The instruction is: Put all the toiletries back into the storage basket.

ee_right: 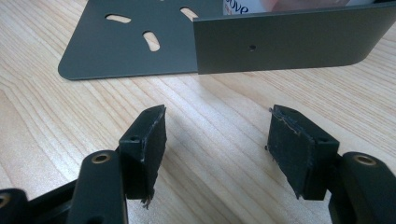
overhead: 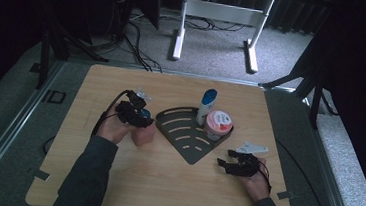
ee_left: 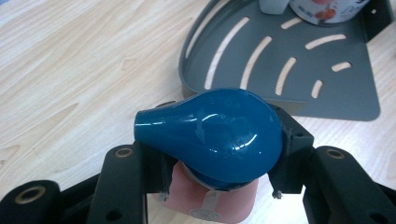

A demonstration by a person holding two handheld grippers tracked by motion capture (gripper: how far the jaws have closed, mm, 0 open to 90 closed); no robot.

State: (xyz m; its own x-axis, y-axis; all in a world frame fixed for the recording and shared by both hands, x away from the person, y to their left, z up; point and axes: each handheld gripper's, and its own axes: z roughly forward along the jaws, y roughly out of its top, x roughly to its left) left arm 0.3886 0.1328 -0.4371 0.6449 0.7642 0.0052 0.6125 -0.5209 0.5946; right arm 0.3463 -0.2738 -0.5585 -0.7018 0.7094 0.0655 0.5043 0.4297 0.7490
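One partial label [ee_right: 238, 5], "ove" legible

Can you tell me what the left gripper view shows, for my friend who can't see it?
Two black jaws of the left gripper are closed on a pink bottle with a shiny blue teardrop-shaped cap. It stands on a light wooden table. Just behind is a grey corner rack with slots cut in its floor.

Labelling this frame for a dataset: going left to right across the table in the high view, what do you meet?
Left gripper on the pink bottle → grey corner shelf → white tube → pink tub → right gripper.
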